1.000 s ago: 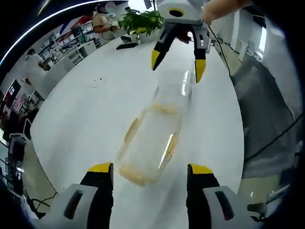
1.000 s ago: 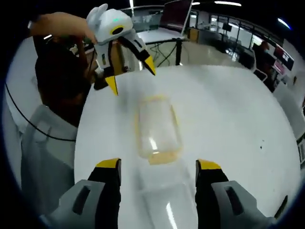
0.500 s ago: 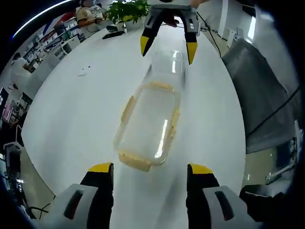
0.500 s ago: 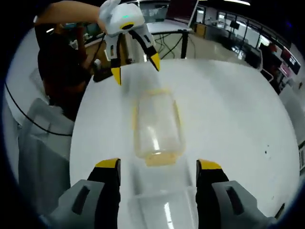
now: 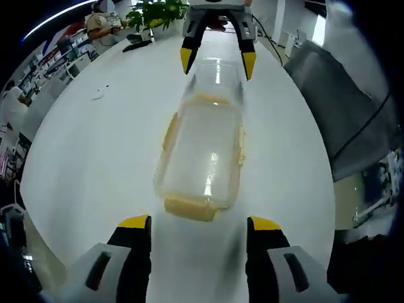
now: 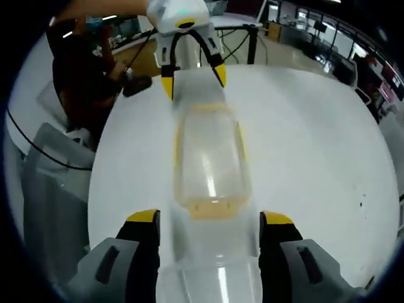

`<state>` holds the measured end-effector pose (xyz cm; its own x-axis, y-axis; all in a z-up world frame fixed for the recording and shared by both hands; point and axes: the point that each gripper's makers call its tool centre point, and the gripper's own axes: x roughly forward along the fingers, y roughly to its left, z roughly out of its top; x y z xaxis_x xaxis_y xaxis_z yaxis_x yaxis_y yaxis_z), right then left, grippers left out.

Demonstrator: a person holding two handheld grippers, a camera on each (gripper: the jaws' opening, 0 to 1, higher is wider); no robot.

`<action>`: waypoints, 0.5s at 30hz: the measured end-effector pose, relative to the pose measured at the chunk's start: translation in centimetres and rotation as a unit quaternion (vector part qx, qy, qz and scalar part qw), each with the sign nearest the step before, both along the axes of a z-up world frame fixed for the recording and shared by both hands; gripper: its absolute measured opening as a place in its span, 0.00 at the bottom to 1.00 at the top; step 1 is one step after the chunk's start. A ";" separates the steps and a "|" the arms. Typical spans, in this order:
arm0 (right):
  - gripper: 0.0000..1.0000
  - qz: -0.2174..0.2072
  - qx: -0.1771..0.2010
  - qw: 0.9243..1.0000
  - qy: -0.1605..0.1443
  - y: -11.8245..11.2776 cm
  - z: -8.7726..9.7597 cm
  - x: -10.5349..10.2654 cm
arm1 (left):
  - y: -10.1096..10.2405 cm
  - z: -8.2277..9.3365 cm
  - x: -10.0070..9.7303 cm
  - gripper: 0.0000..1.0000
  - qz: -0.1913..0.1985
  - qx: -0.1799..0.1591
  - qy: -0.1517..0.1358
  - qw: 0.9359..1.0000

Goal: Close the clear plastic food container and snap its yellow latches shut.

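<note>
A clear plastic container (image 5: pixel 203 154) with yellow latches (image 5: pixel 189 207) lies lengthwise on the white table (image 5: pixel 95 145). Its clear lid (image 5: pixel 216 71) lies open beyond the far end. My left gripper (image 5: pixel 199 224) stands open just short of the near latch, touching nothing. In the left gripper view my right gripper (image 5: pixel 216 62) is open at the far end, its yellow tips either side of the lid. In the right gripper view the lid (image 6: pixel 211 268) lies between the right gripper's (image 6: pixel 210 218) open jaws, the container (image 6: pixel 210 154) is ahead, and the left gripper (image 6: pixel 194 81) faces it from the far end.
A potted plant (image 5: pixel 158 9) and a dark flat object (image 5: pixel 137 43) sit at the table's far edge. A grey covered chair (image 5: pixel 344 107) stands beside the table. A person in dark clothes (image 6: pixel 79 69) holds the left gripper; cables hang off the table edge.
Both grippers have closed in on the container and lined up with its long axis. The right gripper's jaws now straddle the lid. The container itself has not visibly moved.
</note>
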<state>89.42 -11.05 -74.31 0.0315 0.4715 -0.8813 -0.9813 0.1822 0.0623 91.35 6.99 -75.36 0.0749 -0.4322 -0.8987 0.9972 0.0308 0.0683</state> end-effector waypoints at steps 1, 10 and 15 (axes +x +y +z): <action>0.61 0.002 -0.004 1.000 0.000 0.0 -0.2 0.0 | 0.0 -0.2 0.1 0.55 -0.002 0.003 0.001 1.000; 0.58 0.008 -0.023 1.000 0.004 0.4 -1.7 0.5 | -0.7 -1.5 0.6 0.51 -0.037 0.017 0.009 0.999; 0.56 0.019 -0.033 0.999 0.005 0.5 -2.3 0.2 | -1.3 -1.8 0.6 0.51 -0.046 0.013 0.014 0.999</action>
<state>89.58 -10.57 -76.63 0.0054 0.4127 -0.9109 -0.9868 0.1496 0.0620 91.94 5.67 -77.18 0.0108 -0.4132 -0.9106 0.9973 -0.0621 0.0400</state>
